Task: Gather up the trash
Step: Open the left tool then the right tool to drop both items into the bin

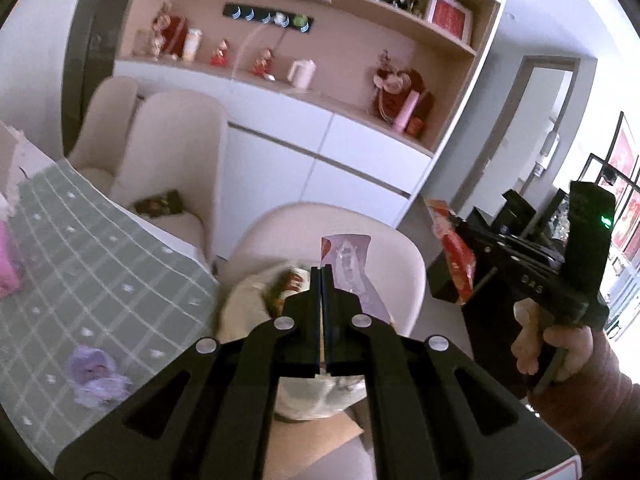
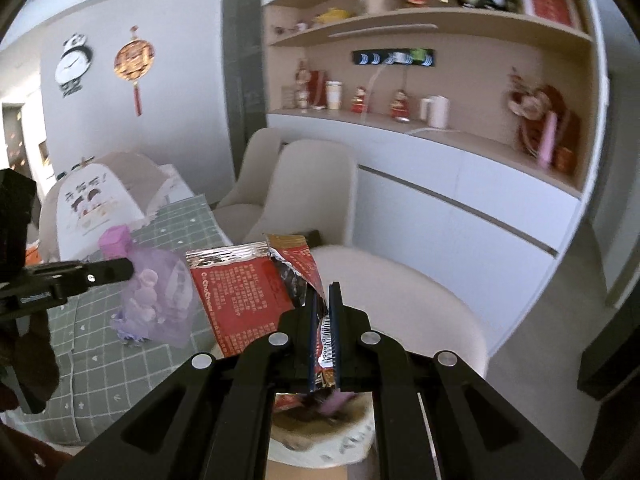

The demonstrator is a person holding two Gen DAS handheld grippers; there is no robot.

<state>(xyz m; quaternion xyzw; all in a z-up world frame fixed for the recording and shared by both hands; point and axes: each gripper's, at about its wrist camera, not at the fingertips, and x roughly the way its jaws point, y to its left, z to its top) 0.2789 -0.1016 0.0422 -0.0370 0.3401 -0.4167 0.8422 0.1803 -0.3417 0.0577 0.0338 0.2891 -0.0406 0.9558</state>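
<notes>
Pinching a purple wrapper, the left tongs have their jaws pressed nearly together on its lower part, so the flat sheet stands up past the tips with its long axis running along the fingers and its free end pointing up and away. The right tongs are likewise closed narrow, on a red snack wrapper: the barcode end is clamped between the jaws and the rest fans out to the left and upward, crumpled, its long side slanting up from the grip. Directly under both tongs sits a white trash bin, blurred, with red and dark scraps already in it; in the left view its rim shows just below the jaws. So each wrapper hangs over or very near the opening, and my judgement is that the coming move is a drop straight down, the right tongs seeming the better centred over the mouth. From the left view the right tongs are off to the right, well apart from the purple wrapper. Further out, to the left, a tabletop with a green checked cloth carries a purple bagged toy, probably more to collect. A cream chair stands behind the bin.
</notes>
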